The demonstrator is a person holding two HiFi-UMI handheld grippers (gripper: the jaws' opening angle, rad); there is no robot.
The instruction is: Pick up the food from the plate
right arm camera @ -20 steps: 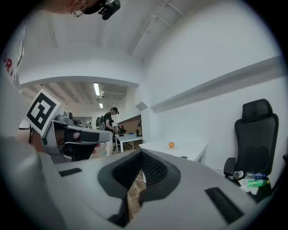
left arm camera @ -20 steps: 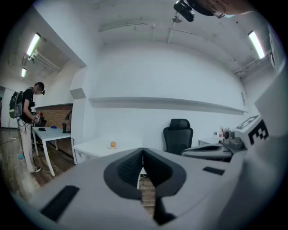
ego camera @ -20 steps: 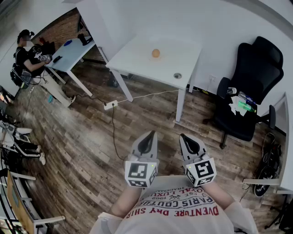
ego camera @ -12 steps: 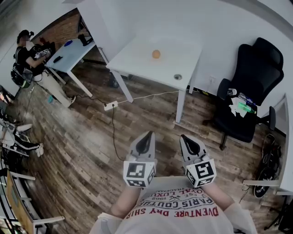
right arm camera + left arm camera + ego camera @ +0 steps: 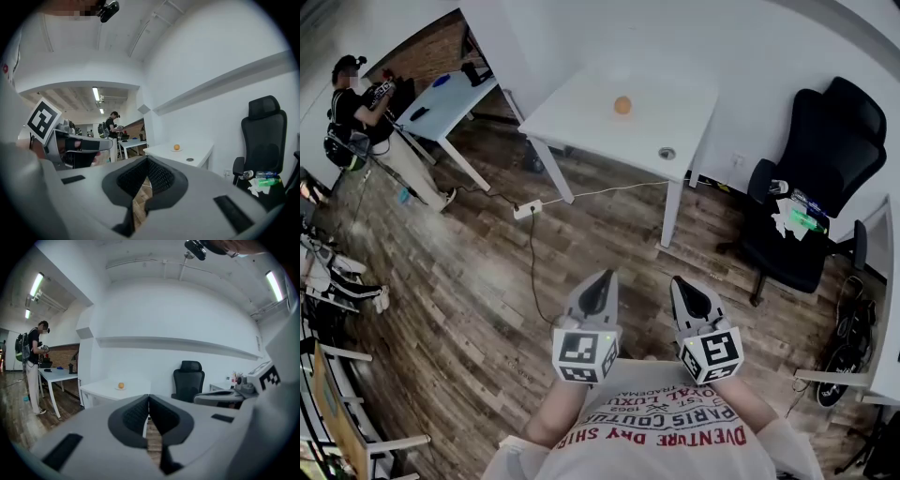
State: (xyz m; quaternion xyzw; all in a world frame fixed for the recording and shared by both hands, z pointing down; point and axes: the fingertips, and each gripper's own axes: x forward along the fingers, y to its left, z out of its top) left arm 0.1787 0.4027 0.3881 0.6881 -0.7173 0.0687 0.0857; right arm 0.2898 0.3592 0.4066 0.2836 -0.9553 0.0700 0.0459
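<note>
A small orange food item (image 5: pixel 622 105) lies on a white plate on the white table (image 5: pixel 581 122) across the room; it also shows as the orange food (image 5: pixel 121 386) in the left gripper view and the orange food (image 5: pixel 176 147) in the right gripper view. My left gripper (image 5: pixel 602 279) and right gripper (image 5: pixel 680 282) are held side by side close to my chest, far from the table, pointing toward it. The jaws of both meet at the tips with nothing between them.
A black office chair (image 5: pixel 802 202) with items on its seat stands right of the table. A power strip and cable (image 5: pixel 528 211) lie on the wooden floor between me and the table. A person (image 5: pixel 358 108) stands at a second white table (image 5: pixel 441 103) at the far left.
The view has shifted slightly; the table sits a little higher in the head view. Both grippers keep their place and stay shut. The person at the far left has shifted slightly.
</note>
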